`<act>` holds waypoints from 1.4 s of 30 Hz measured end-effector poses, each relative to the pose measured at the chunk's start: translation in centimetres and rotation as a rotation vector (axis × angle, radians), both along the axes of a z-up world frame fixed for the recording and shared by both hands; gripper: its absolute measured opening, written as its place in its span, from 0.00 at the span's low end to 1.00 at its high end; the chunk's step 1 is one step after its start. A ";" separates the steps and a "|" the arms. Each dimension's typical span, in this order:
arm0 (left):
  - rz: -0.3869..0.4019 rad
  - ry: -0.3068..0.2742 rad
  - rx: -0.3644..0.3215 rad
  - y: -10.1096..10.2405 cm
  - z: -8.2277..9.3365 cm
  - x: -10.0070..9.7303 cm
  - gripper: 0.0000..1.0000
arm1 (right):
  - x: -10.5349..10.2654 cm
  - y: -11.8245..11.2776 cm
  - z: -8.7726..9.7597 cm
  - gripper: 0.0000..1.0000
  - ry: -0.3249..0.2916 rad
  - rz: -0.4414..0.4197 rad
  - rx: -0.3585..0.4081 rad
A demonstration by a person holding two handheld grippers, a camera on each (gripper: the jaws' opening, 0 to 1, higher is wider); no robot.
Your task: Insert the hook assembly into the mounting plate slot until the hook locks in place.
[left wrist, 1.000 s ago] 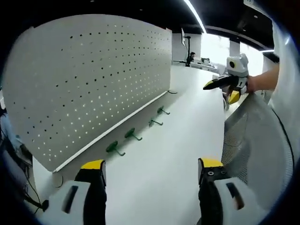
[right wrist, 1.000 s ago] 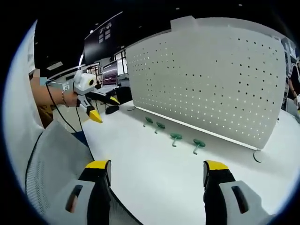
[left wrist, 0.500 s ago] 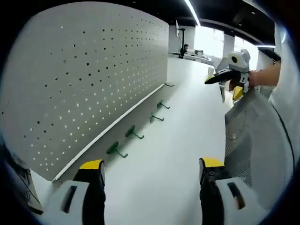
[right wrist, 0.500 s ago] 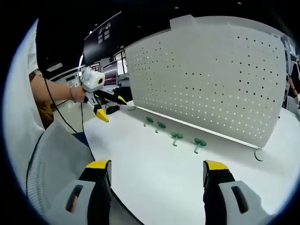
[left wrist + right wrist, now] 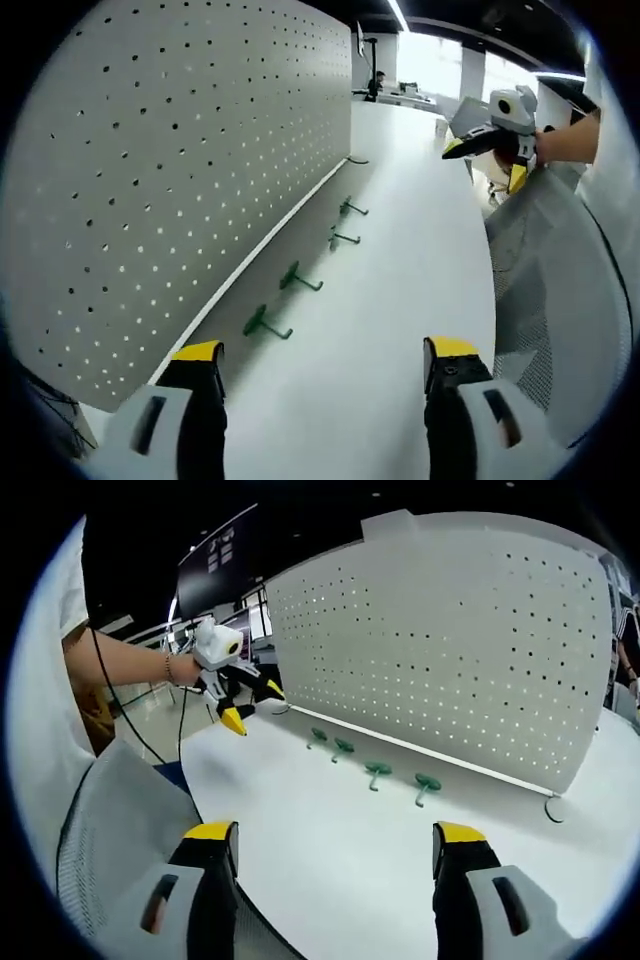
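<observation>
The white pegboard (image 5: 450,650) stands upright along my white table (image 5: 400,300). Four green hooks (image 5: 265,322) lie in a row at its foot (stems pointing away from the board). My left claw (image 5: 318,370) and right claw (image 5: 322,852) both gape, holding nothing.

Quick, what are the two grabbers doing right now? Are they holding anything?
Left gripper: open, holding nothing, above the white table.
Right gripper: open, holding nothing.
The four green hooks lie on the table by the pegboard.
</observation>
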State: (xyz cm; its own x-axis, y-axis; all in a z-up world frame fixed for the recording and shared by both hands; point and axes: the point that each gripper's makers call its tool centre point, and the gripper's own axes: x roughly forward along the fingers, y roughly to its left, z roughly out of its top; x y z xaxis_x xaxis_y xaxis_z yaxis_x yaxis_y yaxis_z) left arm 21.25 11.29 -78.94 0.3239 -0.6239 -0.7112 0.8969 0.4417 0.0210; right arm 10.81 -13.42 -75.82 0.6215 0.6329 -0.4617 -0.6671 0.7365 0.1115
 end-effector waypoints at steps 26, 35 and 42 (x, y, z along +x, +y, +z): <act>-0.150 0.032 0.153 0.9 -2.2 3.1 0.83 | 0.2 -0.2 -0.2 0.76 0.016 -0.011 0.013; -0.195 0.053 0.209 1.0 -3.2 4.1 0.82 | 0.2 -0.4 -0.4 0.76 0.024 -0.020 0.009; -0.266 0.061 0.256 0.5 -3.8 4.9 0.80 | 0.1 -0.7 -0.6 0.76 0.032 -0.027 0.008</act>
